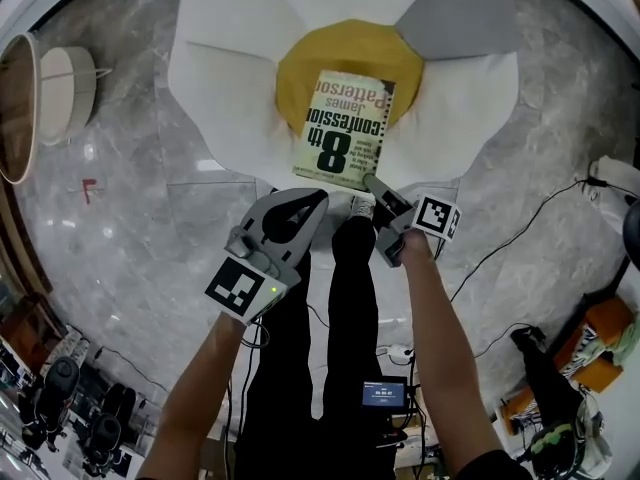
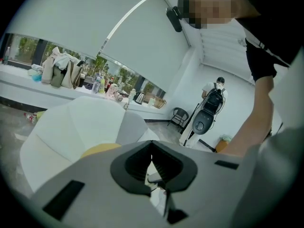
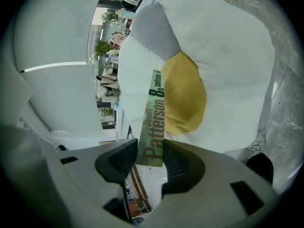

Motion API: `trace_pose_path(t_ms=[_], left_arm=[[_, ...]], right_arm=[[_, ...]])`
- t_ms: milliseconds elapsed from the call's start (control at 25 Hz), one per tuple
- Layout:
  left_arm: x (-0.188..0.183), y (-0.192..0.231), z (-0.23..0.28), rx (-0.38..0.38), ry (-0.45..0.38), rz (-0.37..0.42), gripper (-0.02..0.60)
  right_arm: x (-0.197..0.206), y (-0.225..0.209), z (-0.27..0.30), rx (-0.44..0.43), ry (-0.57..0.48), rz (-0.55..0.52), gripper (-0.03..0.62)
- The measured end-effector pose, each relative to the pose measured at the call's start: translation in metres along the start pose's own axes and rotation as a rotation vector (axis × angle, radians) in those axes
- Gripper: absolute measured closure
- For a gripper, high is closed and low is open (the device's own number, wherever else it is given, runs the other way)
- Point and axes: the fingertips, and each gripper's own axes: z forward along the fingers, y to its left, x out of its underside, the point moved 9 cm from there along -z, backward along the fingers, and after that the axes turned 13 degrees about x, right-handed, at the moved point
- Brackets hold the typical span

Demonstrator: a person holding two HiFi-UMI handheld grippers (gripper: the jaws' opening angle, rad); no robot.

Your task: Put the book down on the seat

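In the head view, a paperback book (image 1: 345, 128) with a pale green cover hangs over the yellow centre (image 1: 300, 68) of a flower-shaped seat with white petals (image 1: 220, 58) and one grey petal (image 1: 460, 13). My right gripper (image 1: 372, 183) is shut on the book's near edge. In the right gripper view the book's spine (image 3: 154, 122) stands between the two dark pads, with the yellow cushion (image 3: 185, 99) beyond it. My left gripper (image 1: 318, 200) hovers beside the right one, just short of the seat, its jaws closed together on nothing (image 2: 152, 146).
A round white side table (image 1: 60, 93) stands on the marble floor to the left. Cables (image 1: 520, 228) trail on the right. The person's black trousers (image 1: 350, 288) and a shoe (image 1: 362, 206) are below the grippers. A scooter (image 2: 204, 120) and chair (image 2: 178, 115) stand across the room.
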Motion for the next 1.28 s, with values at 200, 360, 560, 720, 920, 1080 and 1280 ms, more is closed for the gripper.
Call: trace_pose_path(t_ms=[200,360,560,720,920,1080,1280], left_arm=[[0.009,0.003,-0.002,-0.006,0.002,-0.002,0.569],[0.028,0.007,-0.004,-0.022,0.040,-0.016,0.569],[0.036,0.013,0.002,-0.057,0.049,-0.040,0.569],[0.046,0.022,0.011,-0.040,0.076,-0.035,0.569],[0.051,0.027,0.015,-0.018,0.084,-0.006,0.569],[0.053,0.028,0.016,-0.051,0.083,-0.054,0.569],[0.059,0.031,0.015,-0.061,0.084,-0.040,0.569]], right_arm=[[-0.001,-0.011,0.010,0.005,0.000,0.024,0.419],[0.004,-0.029,0.022,0.030,0.006,0.033,0.418],[0.006,-0.038,0.030,0.057,0.017,0.030,0.419],[0.008,-0.051,0.041,0.087,0.017,0.045,0.419],[0.011,-0.062,0.047,0.158,0.017,0.019,0.418],[0.009,-0.070,0.050,0.223,0.023,-0.002,0.413],[0.003,-0.075,0.054,0.291,-0.013,0.000,0.391]])
